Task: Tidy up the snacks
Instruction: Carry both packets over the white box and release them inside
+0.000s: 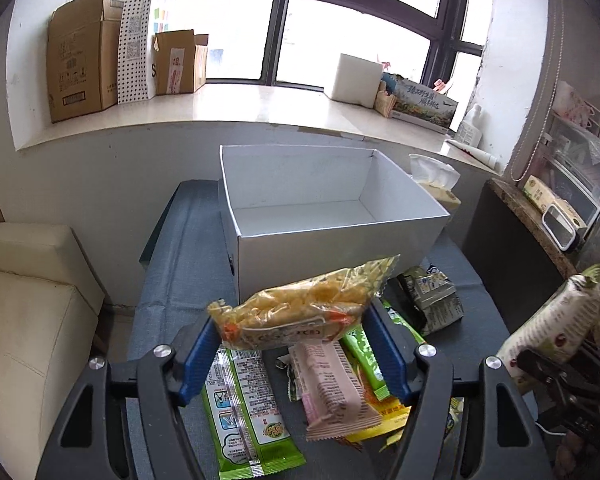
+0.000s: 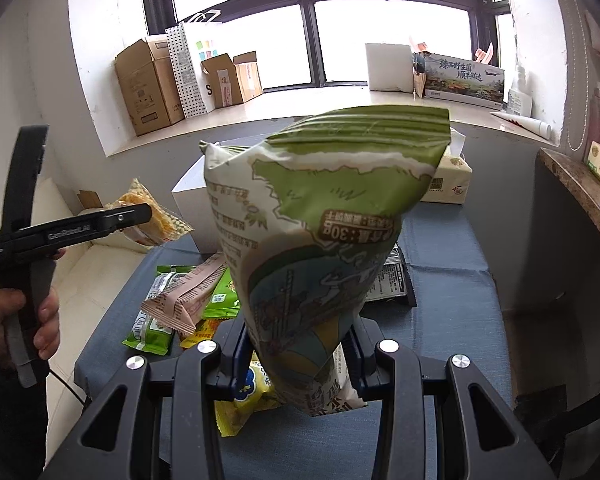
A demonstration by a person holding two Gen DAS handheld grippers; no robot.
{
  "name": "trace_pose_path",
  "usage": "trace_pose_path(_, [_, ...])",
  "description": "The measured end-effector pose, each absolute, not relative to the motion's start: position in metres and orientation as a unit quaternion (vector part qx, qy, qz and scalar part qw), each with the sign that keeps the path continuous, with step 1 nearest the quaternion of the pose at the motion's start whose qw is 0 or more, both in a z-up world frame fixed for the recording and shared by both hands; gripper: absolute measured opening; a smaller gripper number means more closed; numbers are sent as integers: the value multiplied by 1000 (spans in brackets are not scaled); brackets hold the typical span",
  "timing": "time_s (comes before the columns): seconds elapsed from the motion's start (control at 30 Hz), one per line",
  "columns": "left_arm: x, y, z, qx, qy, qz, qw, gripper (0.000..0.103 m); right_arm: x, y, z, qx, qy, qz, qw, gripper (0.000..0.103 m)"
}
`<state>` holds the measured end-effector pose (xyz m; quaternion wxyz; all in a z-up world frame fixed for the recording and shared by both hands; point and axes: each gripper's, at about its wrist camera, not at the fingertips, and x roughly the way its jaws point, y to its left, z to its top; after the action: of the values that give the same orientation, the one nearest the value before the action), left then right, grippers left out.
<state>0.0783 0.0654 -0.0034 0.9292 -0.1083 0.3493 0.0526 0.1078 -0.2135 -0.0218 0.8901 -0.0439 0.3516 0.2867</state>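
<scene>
My left gripper (image 1: 292, 340) is shut on a clear yellow snack bag (image 1: 300, 308) and holds it above the pile, in front of the open white box (image 1: 340, 236). The same bag shows in the right wrist view (image 2: 156, 220), held by the left gripper (image 2: 140, 214). My right gripper (image 2: 300, 356) is shut on a big green-and-white puffed snack bag (image 2: 320, 248), lifted above the table; it also shows in the left wrist view (image 1: 552, 324). Loose snacks lie on the blue tablecloth: a pink bar (image 1: 332, 388), a green pack (image 1: 244, 404), a dark packet (image 1: 432, 292).
A tissue box (image 2: 448, 184) stands right of the white box. A cream sofa (image 1: 24, 300) is at the left, a stone-topped counter (image 1: 528, 216) at the right. Cardboard boxes (image 1: 80, 56) and a printed carton (image 1: 424, 104) sit on the window sill.
</scene>
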Motion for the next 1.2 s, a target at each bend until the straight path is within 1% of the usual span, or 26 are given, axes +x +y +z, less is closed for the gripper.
trace_pose_path(0.2, [80, 57, 33, -88, 318, 37, 943, 74, 129, -201, -2, -41, 330, 304, 893, 42])
trace_pose_path(0.37, [107, 59, 60, -75, 290, 28, 954, 75, 167, -187, 32, -32, 298, 316, 900, 42])
trace_pose_path(0.47, [136, 66, 71, -63, 279, 22, 958, 75, 205, -176, 46, -19, 302, 323, 897, 42])
trace_pose_path(0.57, [171, 74, 68, -57, 291, 36, 954, 75, 248, -164, 54, -3, 310, 323, 894, 42])
trace_pose_path(0.7, [211, 83, 53, -60, 314, 39, 947, 75, 301, -142, 54, -7, 341, 309, 888, 42])
trace_pose_path(0.77, [226, 86, 41, -60, 327, 43, 942, 75, 327, -130, 48, -16, 375, 300, 877, 42])
trace_pose_path(0.87, [243, 89, 24, -59, 348, 50, 934, 80, 352, -113, 31, -45, 415, 277, 865, 43])
trace_pose_path(0.9, [248, 90, 18, -61, 356, 51, 931, 81, 358, -109, 24, -50, 426, 273, 861, 49])
trace_pose_path(0.93, [250, 91, 12, -65, 362, 50, 928, 87, 364, -105, 16, -56, 441, 275, 853, 74])
trace_pose_path(0.97, [253, 91, 7, -65, 370, 46, 926, 98, 368, -104, 10, -55, 455, 272, 846, 89])
trace_pose_path(1.0, [253, 90, 3, -62, 373, 43, 925, 103, 370, -105, 6, -48, 461, 267, 845, 103])
trace_pose_path(1.07, [251, 88, -2, -54, 371, 42, 926, 103, 368, -111, 5, -34, 456, 269, 848, 103])
trace_pose_path(1.2, [246, 89, -4, -55, 371, 43, 926, 103, 361, -118, 8, -47, 442, 258, 858, 103])
